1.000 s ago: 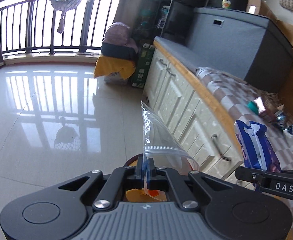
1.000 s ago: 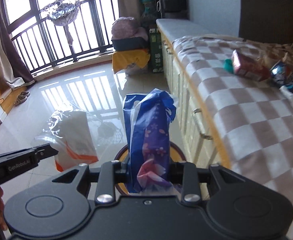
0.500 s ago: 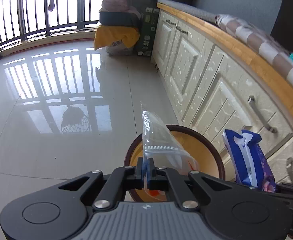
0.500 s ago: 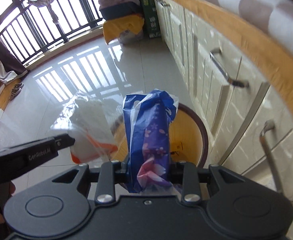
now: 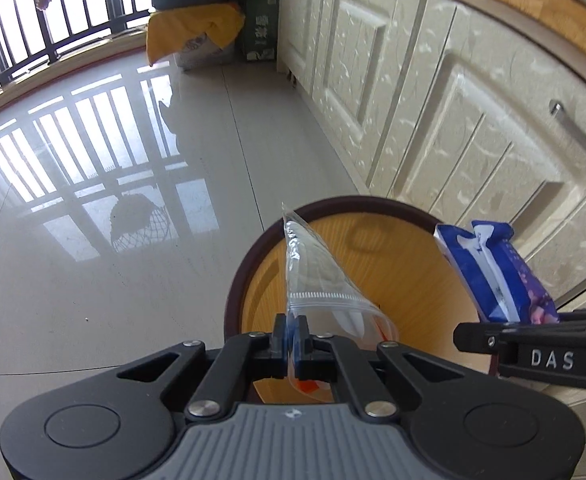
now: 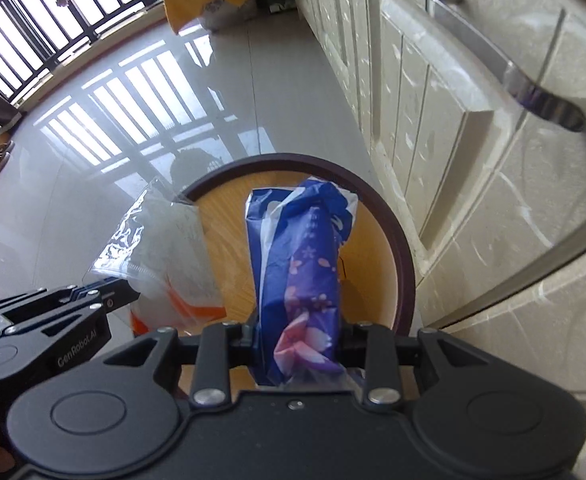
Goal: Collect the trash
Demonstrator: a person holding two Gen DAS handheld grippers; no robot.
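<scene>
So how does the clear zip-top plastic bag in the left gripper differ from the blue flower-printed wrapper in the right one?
The clear zip-top plastic bag is see-through with orange print low down; the blue flower-printed wrapper is opaque. The bag is thin, pinched flat by the left gripper; the wrapper is bulkier and fills the right gripper. Both are held over the round wood-look bin.

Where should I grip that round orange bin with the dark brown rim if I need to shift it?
Take the round orange bin by its dark rim, coming straight down from above on the floor side. The rim is the only thin edge; the cabinet crowds the far side. Both grippers are full now, so drop the trash first.
</scene>
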